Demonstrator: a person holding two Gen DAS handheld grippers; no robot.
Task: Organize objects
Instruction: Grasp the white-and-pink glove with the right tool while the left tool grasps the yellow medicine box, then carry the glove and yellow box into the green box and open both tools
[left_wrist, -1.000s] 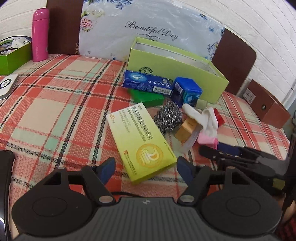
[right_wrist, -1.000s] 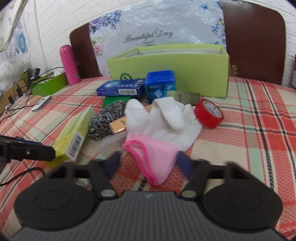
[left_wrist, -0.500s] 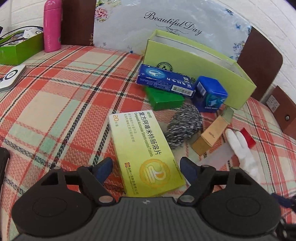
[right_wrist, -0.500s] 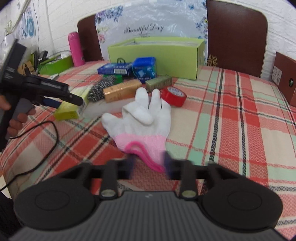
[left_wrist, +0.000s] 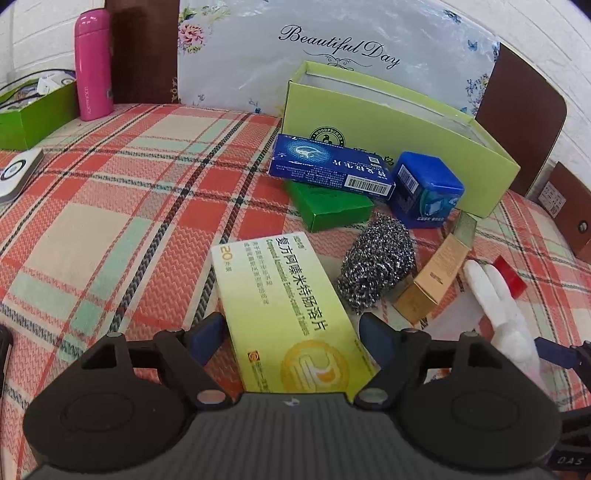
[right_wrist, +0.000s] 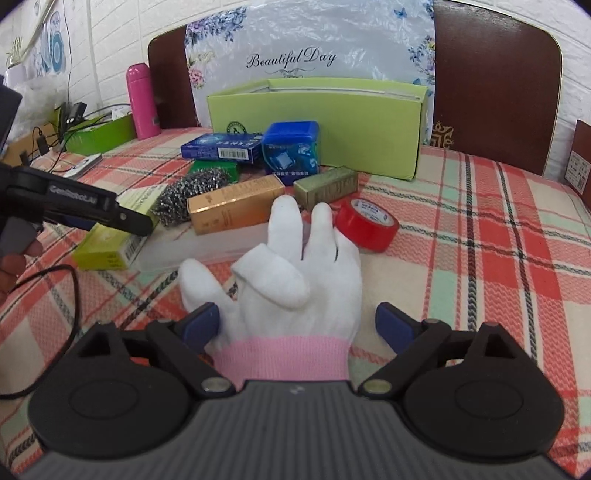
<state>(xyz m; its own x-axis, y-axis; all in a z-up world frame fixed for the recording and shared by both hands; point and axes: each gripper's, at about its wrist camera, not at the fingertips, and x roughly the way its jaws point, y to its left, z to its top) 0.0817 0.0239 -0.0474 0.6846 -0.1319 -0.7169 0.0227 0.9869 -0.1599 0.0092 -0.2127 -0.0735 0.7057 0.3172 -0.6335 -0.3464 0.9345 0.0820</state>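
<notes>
The left gripper (left_wrist: 291, 332) was held spread over the near end of the yellow-green medicine box (left_wrist: 291, 317), the box lying between its fingers but not visibly pressed by either pad. The right gripper (right_wrist: 297, 321) had its jaws opening, with the white glove (right_wrist: 288, 280) lying flat between them on the plaid cloth (right_wrist: 480, 236), apparently free of both pads, its pink cuff toward the near edge of the table. The open lime-green box (left_wrist: 388, 122), judged to be the destination, stood at the far edge with the clutter heaped just in front of it. A slip was judged likely if the medicine box were pinched only at its near end, since the long carton could swing or drop; the glove, being limp, could sag or drag the neighbouring red tape roll (right_wrist: 367, 225), which it touched or nearly touched. The two grippers were near each other, so a collision was also conceivable. One glove was counted, one tape roll, one steel scourer (left_wrist: 376, 266), one dark blue flat carton (left_wrist: 328, 166), one blue cube-shaped box (left_wrist: 424, 188), one green box (left_wrist: 328, 206) beneath the flat carton, one gold carton (right_wrist: 232, 203), one olive carton (right_wrist: 327, 186) and one pink flask (left_wrist: 94, 62).
</notes>
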